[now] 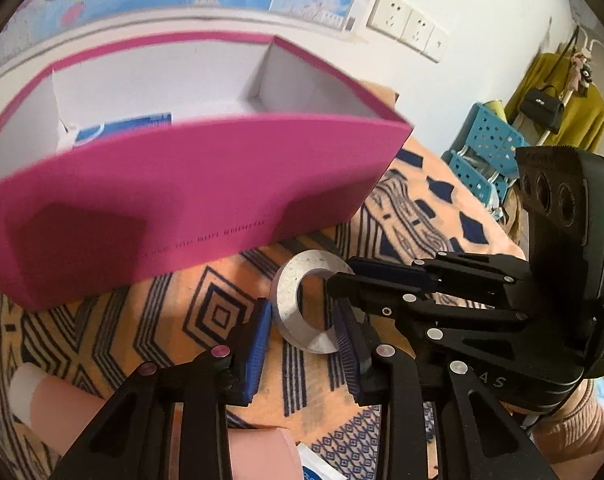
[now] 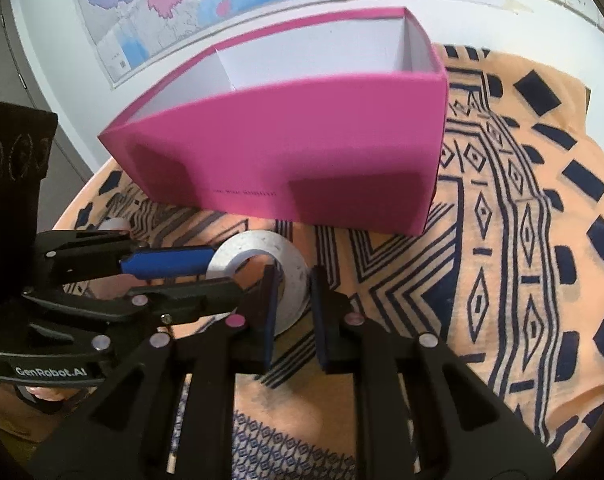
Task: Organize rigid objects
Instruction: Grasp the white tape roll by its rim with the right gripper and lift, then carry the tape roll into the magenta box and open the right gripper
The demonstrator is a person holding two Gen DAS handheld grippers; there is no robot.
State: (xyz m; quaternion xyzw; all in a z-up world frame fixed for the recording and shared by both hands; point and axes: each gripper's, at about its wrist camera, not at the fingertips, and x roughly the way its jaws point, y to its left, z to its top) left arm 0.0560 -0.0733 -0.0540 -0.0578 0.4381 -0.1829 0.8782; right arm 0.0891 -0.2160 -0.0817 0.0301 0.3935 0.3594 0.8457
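My left gripper (image 1: pixel 302 314) and right gripper (image 2: pixel 295 284) both clamp the ring (image 1: pixel 286 296), which stands on edge on the cloth (image 2: pixel 502 240), with the box (image 1: pixel 182 184) at 12 o'clock. If I pull unevenly, it may twist loose and roll.

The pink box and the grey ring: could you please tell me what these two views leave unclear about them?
- Pink box, left wrist view: its near wall hides most of the floor; only part of a blue-and-white item shows. Right wrist view shows no floor.
- Box print: too small and blurred to read.
- Grey ring: the right tool covers one side, the left tool the lower edge, so the contact is unclear.
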